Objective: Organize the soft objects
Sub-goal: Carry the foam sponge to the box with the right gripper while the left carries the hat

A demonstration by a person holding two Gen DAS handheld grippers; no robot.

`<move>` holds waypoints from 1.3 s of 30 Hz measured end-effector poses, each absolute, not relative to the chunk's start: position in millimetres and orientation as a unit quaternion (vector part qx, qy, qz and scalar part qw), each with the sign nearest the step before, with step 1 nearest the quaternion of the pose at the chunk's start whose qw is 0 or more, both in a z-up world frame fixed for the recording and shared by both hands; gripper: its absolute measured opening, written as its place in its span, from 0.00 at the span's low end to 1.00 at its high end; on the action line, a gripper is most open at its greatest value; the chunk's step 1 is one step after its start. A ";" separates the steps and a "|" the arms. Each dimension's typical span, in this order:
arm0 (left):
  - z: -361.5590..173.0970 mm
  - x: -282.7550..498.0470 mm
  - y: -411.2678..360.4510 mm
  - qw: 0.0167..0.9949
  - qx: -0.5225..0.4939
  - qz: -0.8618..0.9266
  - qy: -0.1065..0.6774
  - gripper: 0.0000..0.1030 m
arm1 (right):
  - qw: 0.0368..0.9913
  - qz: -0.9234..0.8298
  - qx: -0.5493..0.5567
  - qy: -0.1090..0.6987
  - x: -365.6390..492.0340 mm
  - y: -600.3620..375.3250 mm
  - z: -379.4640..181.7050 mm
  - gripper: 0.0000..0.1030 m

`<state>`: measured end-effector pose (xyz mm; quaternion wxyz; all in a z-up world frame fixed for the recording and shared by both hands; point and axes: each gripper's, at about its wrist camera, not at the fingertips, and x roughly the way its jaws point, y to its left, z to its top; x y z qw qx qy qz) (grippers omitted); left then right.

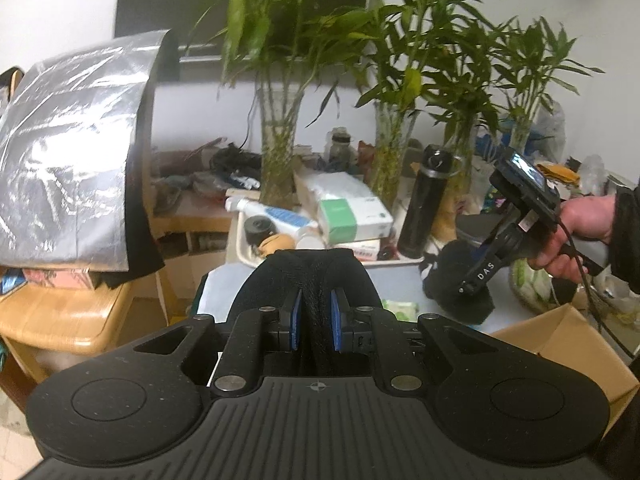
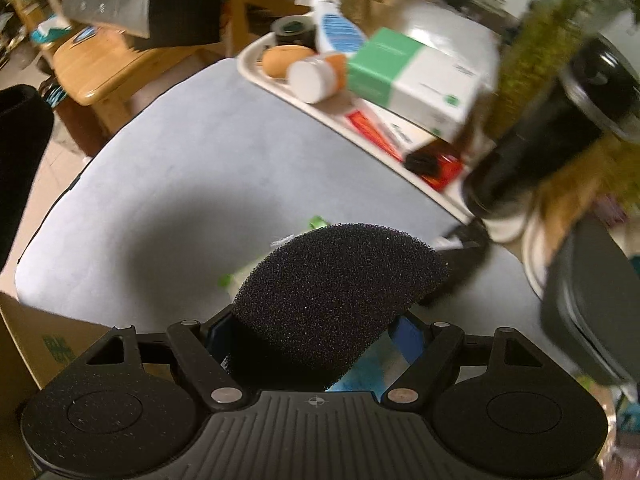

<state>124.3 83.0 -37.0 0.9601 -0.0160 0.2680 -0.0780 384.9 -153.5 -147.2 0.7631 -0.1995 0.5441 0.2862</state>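
My left gripper (image 1: 316,316) is shut on a black foam piece (image 1: 312,276) that is squeezed between its blue pads and bulges out ahead, held above the grey table (image 1: 400,284). My right gripper (image 2: 316,336) is shut on another black foam sponge (image 2: 332,292), held above the table (image 2: 180,168). In the left wrist view the right gripper (image 1: 476,284) shows at the right, held by a hand (image 1: 580,232), with its black foam (image 1: 452,276) at the tip. A green and white packet (image 2: 236,276) lies on the table under the sponge.
A white tray (image 2: 256,68) at the table's far side holds a green and white box (image 2: 408,76), tubes, a jar and a black bottle (image 1: 424,204). Glass vases with bamboo (image 1: 280,148) stand behind. A cardboard box (image 1: 560,344) sits at the near right. A wooden chair (image 1: 72,312) stands left.
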 end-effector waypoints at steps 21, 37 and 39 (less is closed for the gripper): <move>1.7 129.0 33.2 0.956 -0.001 -0.117 0.270 0.15 | 0.806 0.194 -0.137 0.542 349.7 -265.5 -102.9 0.78; 32.8 104.4 -7.4 0.937 0.011 -0.146 0.318 0.15 | 0.820 0.233 -0.104 0.513 253.6 -279.1 -37.2 0.79; 32.8 100.3 -12.5 0.933 0.018 -0.156 0.323 0.15 | 0.818 0.249 -0.105 0.508 238.2 -273.5 -33.2 0.79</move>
